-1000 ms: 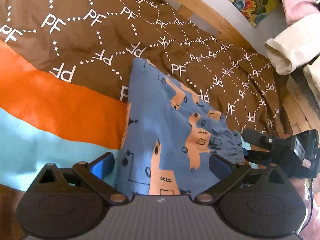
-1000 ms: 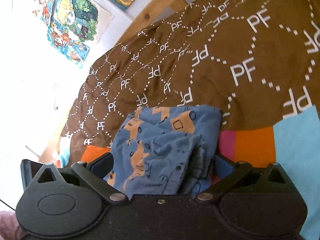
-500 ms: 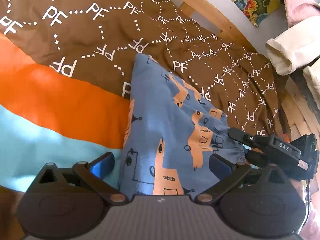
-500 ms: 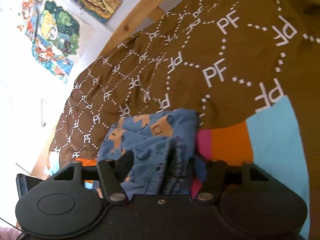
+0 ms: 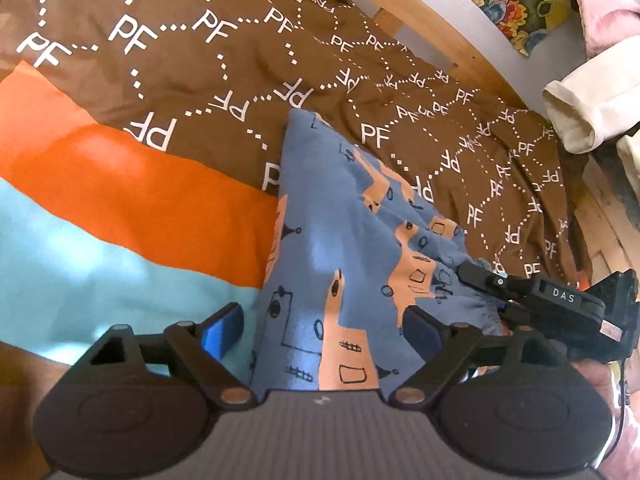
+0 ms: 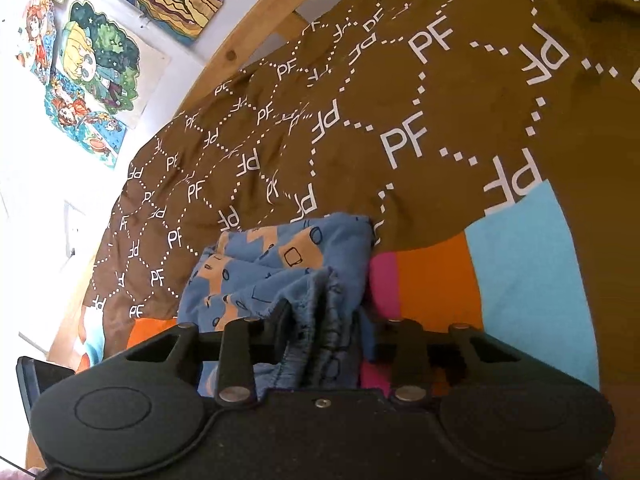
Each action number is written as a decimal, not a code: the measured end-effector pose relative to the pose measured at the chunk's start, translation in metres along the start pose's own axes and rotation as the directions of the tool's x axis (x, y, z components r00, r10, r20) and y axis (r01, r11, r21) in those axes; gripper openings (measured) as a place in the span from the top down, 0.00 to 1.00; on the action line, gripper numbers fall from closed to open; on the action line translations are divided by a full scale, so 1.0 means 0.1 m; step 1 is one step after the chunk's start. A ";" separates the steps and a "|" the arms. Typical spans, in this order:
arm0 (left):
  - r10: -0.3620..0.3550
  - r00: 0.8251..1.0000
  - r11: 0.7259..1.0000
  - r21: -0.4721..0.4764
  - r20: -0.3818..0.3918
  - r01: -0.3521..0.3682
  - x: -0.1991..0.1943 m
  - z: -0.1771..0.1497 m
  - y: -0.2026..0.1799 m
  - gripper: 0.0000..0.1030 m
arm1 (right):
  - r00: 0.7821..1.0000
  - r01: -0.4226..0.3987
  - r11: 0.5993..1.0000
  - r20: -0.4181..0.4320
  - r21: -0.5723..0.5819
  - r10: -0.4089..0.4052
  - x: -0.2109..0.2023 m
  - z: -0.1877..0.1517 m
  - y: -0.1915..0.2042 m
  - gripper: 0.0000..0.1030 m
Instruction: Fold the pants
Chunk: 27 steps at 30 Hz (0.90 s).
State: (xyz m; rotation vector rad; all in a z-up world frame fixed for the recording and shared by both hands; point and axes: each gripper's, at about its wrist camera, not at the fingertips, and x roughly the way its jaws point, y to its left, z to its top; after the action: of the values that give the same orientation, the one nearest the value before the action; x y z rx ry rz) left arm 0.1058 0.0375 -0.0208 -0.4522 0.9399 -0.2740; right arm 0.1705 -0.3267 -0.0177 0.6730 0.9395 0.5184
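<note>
Gripping waistband: right gripper (image 6: 322,332) clenched on gathered elastic of pants (image 5: 340,248) | left gripper (image 5: 320,330) spread wide, astride near edge — nothing held | pants lie on bedspread (image 5: 224,80) | near edge should be pinched before lifting — both corners raised level

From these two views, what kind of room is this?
Probably a child's bedroom: the pants lie on a bed's brown blanket, beside a wooden bed frame, with cartoon drawings on the wall.

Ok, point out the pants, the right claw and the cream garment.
pants (image 5: 320,248), left wrist view, flat blue panel.
right claw (image 6: 320,328), right wrist view, shut on the waistband.
cream garment (image 5: 588,112), left wrist view, rolled cuff.
</note>
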 end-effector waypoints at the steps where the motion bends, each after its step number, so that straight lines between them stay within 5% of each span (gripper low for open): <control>1: 0.011 1.000 1.000 0.003 0.001 -0.011 0.00 0.00 -0.02 0.15 | 1.000 0.001 1.000 0.000 -0.002 -0.001 0.00 0.00 0.00 0.65; 6: 0.069 0.998 0.997 0.033 -0.001 -0.069 0.01 -0.01 -0.08 0.30 | 1.000 0.013 1.000 0.003 -0.017 -0.013 0.00 0.00 0.02 0.66; 8: 0.079 0.997 0.996 0.029 -0.006 -0.079 0.01 -0.01 -0.07 0.45 | 1.000 0.027 0.999 0.007 -0.033 -0.026 0.00 -0.01 0.05 0.67; 15: 0.070 0.997 0.996 -0.044 -0.014 -0.071 -0.01 0.00 0.00 0.64 | 0.998 0.064 0.994 0.034 -0.094 -0.061 -0.01 -0.04 0.19 0.75; 17: 0.065 0.998 0.997 -0.038 -0.009 -0.065 -0.03 -0.01 -0.02 0.76 | 0.997 0.068 0.992 0.045 -0.107 -0.064 -0.03 -0.05 0.22 0.77; 27: 0.020 1.000 0.997 -0.071 0.018 -0.019 -0.19 0.00 -0.10 0.83 | 0.991 0.094 0.975 0.109 -0.202 -0.073 -0.22 -0.11 0.44 0.81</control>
State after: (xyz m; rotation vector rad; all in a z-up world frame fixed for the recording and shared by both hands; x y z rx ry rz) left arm 0.0946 0.0366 -0.0030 -0.5097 0.9371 -0.2185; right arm 0.1449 -0.3085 0.0214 0.4648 0.8023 0.4947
